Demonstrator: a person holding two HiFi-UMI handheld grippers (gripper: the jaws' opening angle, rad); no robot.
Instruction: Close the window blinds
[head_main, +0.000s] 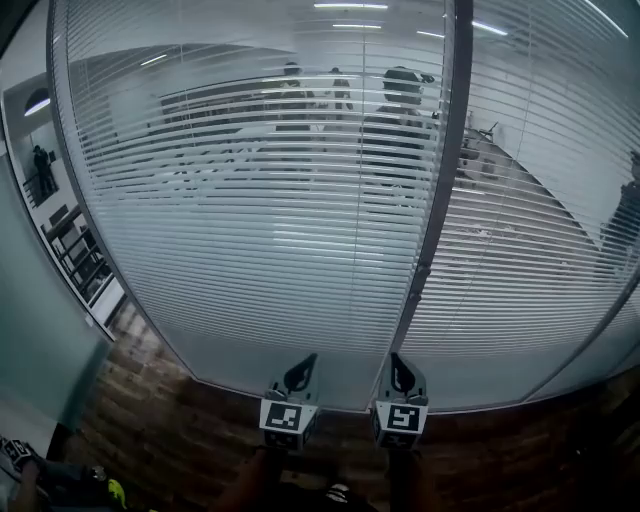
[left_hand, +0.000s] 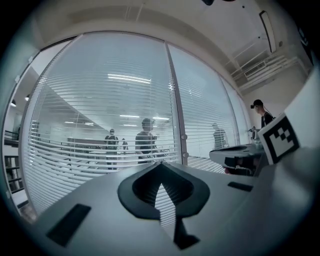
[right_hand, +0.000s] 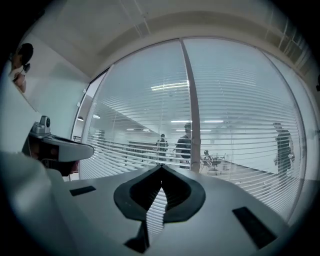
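Side by side near bottom edge of blinds (head_main: 250, 220): L gripper (head_main: 305, 368) & R gripper (head_main: 397, 366). Both w/ jaws shut tight, holding nothing. Slats open, ppl (head_main: 402, 95) seen thru.

Two hand-held grippers (head_main: 303, 372) (head_main: 400, 373) and two window blinds (head_main: 250, 200) (head_main: 530, 230).

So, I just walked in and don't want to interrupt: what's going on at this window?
A person holds the left gripper and the right gripper side by side, pointed at the window blinds. Both grippers are shut with nothing between their jaws. The blinds hang down, but their slats are tilted open, so people in the room behind show through. Closing is not yet done.
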